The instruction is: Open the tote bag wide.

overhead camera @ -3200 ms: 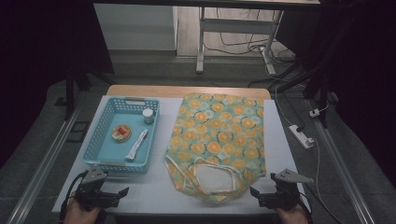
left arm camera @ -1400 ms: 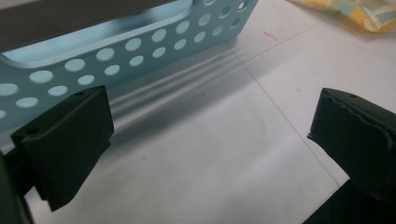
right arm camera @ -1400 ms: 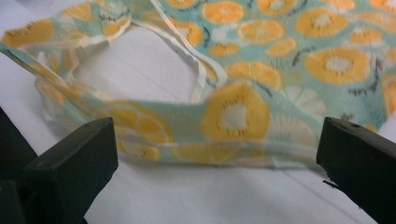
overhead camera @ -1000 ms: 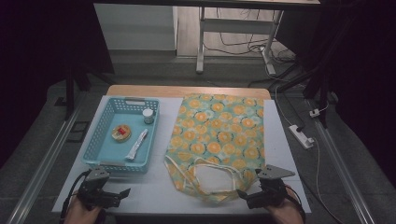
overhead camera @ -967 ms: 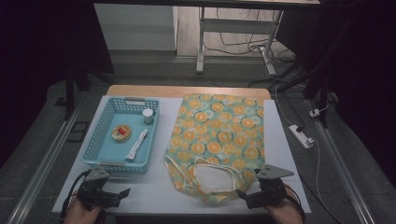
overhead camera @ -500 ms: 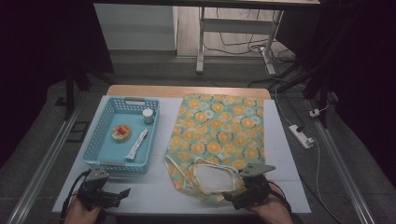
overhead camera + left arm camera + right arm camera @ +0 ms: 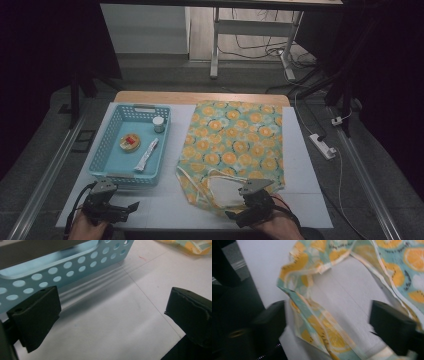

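Note:
A tote bag (image 7: 235, 145) printed with orange slices lies flat right of centre, its handles and mouth toward me. My right gripper (image 7: 235, 216) sits at the bag's near edge, over the handle loops. In the right gripper view one strap (image 7: 317, 317) runs between the jaws of that gripper (image 7: 327, 325). The jaws have just been closing but still stand apart from the strap. My left gripper (image 7: 131, 207) rests open at the front left, just before the blue basket (image 7: 107, 150). The left gripper (image 7: 112, 315) has bare white table between its jaws, with the basket wall (image 7: 75, 263) close ahead.
Inside the basket lie a small jar (image 7: 158, 123), a round yellow and red item (image 7: 129, 142) and a white sachet (image 7: 147, 155). A power strip (image 7: 322, 146) lies on the floor off the table's right edge. Metal rails run along both sides.
My right gripper has moved left along the front edge onto the bag's handles, and its jaws have narrowed. The left gripper has stayed put.

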Available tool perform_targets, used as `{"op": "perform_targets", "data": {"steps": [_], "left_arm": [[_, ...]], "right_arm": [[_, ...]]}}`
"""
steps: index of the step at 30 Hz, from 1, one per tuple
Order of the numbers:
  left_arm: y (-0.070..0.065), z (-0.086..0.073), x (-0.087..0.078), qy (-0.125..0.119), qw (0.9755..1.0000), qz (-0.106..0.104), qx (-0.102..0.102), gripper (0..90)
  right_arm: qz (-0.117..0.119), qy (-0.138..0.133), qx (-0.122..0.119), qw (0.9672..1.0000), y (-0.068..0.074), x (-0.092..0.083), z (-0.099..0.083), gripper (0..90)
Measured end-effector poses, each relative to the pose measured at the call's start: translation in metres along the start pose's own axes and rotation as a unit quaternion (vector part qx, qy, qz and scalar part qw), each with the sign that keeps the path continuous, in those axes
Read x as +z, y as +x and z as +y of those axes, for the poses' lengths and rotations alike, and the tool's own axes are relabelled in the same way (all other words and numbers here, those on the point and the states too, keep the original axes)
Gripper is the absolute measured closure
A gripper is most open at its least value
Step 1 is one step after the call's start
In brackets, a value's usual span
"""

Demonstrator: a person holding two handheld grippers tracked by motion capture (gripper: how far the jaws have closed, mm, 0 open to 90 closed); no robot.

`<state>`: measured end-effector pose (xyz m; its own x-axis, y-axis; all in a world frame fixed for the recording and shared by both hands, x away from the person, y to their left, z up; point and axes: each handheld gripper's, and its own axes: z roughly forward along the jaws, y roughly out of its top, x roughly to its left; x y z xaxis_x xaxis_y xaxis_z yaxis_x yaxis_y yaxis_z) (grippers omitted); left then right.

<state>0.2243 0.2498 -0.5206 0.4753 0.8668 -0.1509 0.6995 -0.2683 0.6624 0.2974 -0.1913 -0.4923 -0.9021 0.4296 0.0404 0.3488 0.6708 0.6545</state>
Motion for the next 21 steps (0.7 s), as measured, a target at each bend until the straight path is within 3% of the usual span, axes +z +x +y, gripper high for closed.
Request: {"op": "perform_targets", "data": {"steps": [1, 2, 3, 5, 7, 8, 9, 14, 15, 21], "left_arm": [[0.000, 0.000, 0.000, 0.000, 1.0000, -0.001, 0.000, 0.1], [0.000, 0.000, 0.000, 0.000, 1.0000, -0.001, 0.000, 0.1], [0.000, 0.000, 0.000, 0.001, 1.0000, 0.000, 0.001, 0.2], [0.000, 0.000, 0.000, 0.001, 1.0000, -0.001, 0.002, 0.3], [0.000, 0.000, 0.000, 0.002, 1.0000, -0.001, 0.002, 0.3], [0.000, 0.000, 0.000, 0.002, 1.0000, -0.001, 0.002, 0.4], [0.000, 0.000, 0.000, 0.002, 1.0000, -0.001, 0.002, 0.4], [-0.001, 0.000, 0.001, 0.003, 1.0000, 0.000, 0.003, 0.5], [-0.001, 0.000, 0.001, 0.003, 1.0000, 0.000, 0.003, 0.5], [-0.002, 0.001, 0.001, 0.007, 1.0000, 0.004, 0.005, 1.3]], "right_arm": [[0.007, -0.002, -0.001, 1.0000, 0.000, -0.001, 0.001, 29.6], [0.007, -0.002, -0.001, 1.0000, 0.000, -0.001, 0.001, 29.6], [0.016, 0.003, -0.011, 0.9998, 0.000, -0.003, 0.002, 45.3], [0.030, 0.021, -0.027, 0.9990, -0.001, -0.004, 0.003, 64.4], [0.038, 0.021, -0.026, 0.9987, -0.002, -0.004, 0.003, 76.6], [0.038, 0.021, -0.026, 0.9987, -0.002, -0.004, 0.003, 76.6], [0.037, 0.015, -0.028, 0.9988, -0.002, -0.006, 0.004, 86.6], [0.037, 0.001, -0.012, 0.9993, -0.007, -0.011, 0.007, 90.0], [0.037, 0.000, 0.002, 0.9993, -0.012, -0.013, 0.009, 90.0], [0.037, -0.010, 0.017, 0.9991, -0.025, -0.016, 0.017, 90.0]]}}
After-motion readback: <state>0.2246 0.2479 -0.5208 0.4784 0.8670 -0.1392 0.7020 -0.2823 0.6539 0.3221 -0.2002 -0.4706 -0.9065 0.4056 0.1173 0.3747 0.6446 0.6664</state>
